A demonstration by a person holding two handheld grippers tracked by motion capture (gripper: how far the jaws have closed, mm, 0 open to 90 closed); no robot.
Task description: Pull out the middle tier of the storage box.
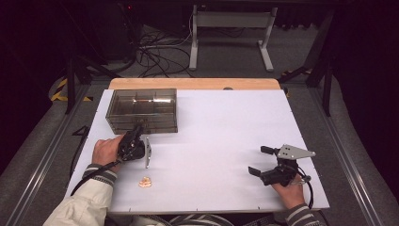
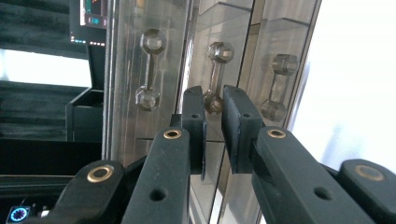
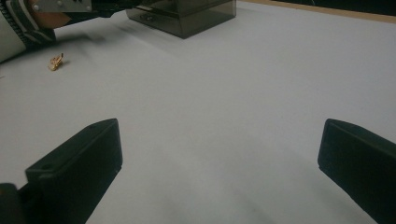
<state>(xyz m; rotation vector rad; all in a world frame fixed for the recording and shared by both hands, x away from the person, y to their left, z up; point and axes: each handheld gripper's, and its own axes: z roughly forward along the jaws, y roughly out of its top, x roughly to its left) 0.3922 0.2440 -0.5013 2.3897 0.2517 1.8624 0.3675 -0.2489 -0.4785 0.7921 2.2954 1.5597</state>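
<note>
1. Left gripper (image 2: 214,105) up against the front of the smoky clear drawer box (image 1: 142,109) at the bench's (image 1: 226,141) far left, fingers (image 2: 194,116) nearly closed around the lower knob of the middle drawer handle (image 2: 215,77), whether yet pinching it unclear; probably lined up for a pull to open that drawer.
2. Right gripper (image 1: 261,162) resting low at the near right, well apart, fingers (image 3: 79,163) spread wide and empty, likely kept ready.
3. Small golden trinket (image 1: 145,181) lying loose near the front edge, just beside the left sleeve, perhaps bound for the drawer.

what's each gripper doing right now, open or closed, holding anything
Left gripper: shut on the middle drawer handle of the clear drawer box.
Right gripper: open, holding nothing, above the white table.
</note>
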